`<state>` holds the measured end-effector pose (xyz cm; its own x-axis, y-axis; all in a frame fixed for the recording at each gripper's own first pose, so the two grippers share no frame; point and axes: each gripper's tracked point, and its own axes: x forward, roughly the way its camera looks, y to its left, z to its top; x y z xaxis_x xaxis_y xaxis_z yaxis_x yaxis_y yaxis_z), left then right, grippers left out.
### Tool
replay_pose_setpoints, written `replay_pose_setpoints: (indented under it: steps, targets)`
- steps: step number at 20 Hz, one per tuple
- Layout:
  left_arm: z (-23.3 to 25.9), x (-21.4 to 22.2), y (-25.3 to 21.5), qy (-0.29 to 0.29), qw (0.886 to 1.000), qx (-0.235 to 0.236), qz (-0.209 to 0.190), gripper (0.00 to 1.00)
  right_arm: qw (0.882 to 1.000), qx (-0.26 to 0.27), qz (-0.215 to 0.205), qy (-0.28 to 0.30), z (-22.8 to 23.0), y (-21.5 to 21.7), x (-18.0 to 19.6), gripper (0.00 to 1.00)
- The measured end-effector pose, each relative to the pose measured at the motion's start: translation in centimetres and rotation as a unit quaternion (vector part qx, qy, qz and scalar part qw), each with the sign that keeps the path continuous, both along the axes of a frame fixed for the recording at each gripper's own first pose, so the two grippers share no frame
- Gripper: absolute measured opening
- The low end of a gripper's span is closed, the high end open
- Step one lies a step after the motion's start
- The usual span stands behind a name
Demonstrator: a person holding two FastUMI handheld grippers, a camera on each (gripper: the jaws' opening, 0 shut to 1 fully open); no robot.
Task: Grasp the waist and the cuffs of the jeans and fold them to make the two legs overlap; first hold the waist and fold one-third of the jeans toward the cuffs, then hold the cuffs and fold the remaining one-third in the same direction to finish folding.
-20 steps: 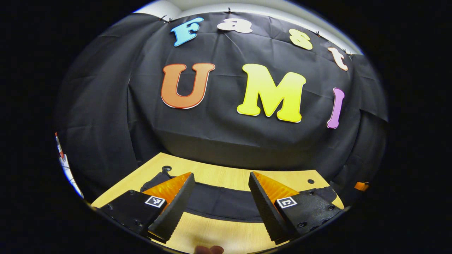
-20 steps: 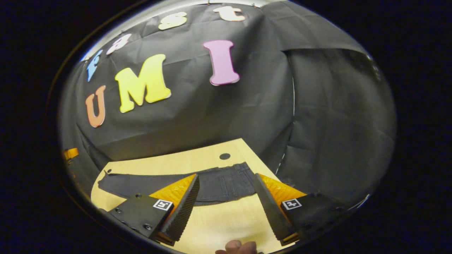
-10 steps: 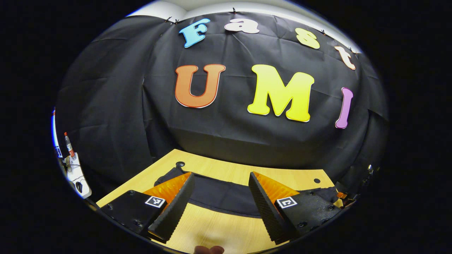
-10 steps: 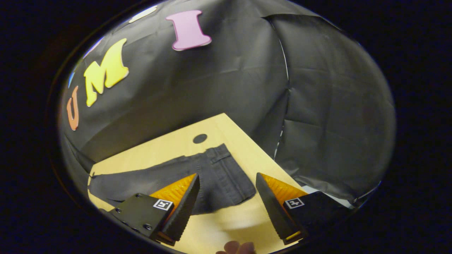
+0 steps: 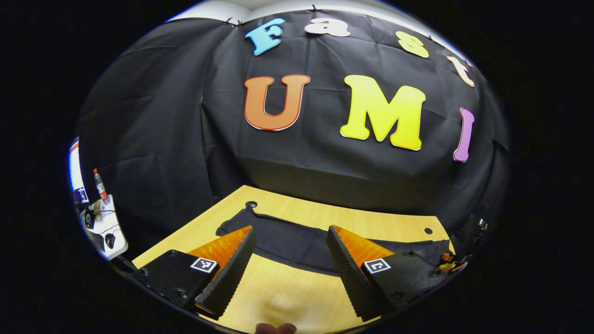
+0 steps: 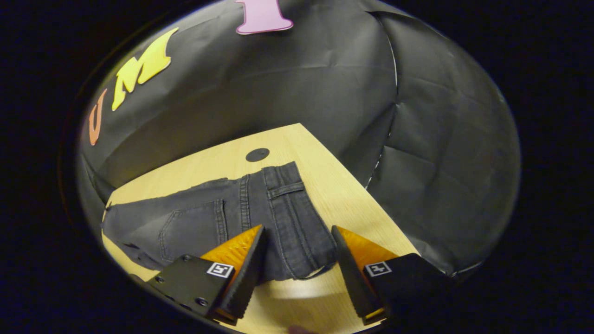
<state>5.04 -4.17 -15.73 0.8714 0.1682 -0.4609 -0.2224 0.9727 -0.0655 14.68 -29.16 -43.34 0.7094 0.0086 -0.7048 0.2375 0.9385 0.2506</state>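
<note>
— Denim between the fingers yet?

— No. Right tool (image 6: 297, 273) is spread wide, empty, with the waist (image 6: 297, 232) of the jeans (image 6: 209, 222) just ahead at its twelve o'clock. Left tool (image 5: 290, 269) is wide too, hovering short of the leg end.

— So which step?

— The first grasp, I'd judge; each must close in and pinch an edge.

— Surroundings?

— Pale wood desk (image 5: 287, 297), jeans lying flat along it, black cloth wall (image 5: 153, 139) behind.
</note>
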Motion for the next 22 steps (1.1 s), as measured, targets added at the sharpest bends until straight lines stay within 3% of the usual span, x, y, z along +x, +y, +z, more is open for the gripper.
replay_pose_setpoints:
  steps: [3, 6, 8, 9, 12, 18, 22]
  targets:
    - [0.0, -0.1, 0.5, -0.004, 1.000, -0.006, 0.003, 0.99, 1.000, 0.002, -0.001, 0.023, 0.4, -0.3, -0.3, 0.33]
    - [0.3, -0.4, 1.3, -0.013, 1.000, -0.003, 0.004, 0.99, 0.999, 0.026, -0.016, 0.041, 2.1, -0.1, -0.2, 0.05]
    - [0.0, -0.5, 2.0, -0.016, 1.000, -0.008, 0.006, 0.99, 0.999, 0.007, -0.003, 0.035, 3.3, -0.4, 0.2, 0.01]
    - [-0.2, -0.6, 2.4, -0.018, 1.000, -0.014, 0.008, 0.99, 1.000, -0.002, 0.005, 0.027, 4.7, -0.2, 0.4, 0.05]
    - [-0.5, -0.9, 3.8, -0.027, 0.999, -0.023, 0.016, 0.99, 1.000, -0.008, 0.027, -0.008, 10.9, 2.3, 0.7, 0.01]
    - [-1.3, -1.8, 7.7, -0.038, 0.999, -0.024, 0.028, 0.99, 0.992, 0.000, 0.104, -0.065, 21.4, 14.0, 1.9, 0.05]
    - [-1.4, -2.9, 10.6, -0.045, 0.998, -0.014, 0.035, 0.99, 0.985, 0.016, 0.152, -0.082, 25.0, 23.5, 2.4, 0.05]
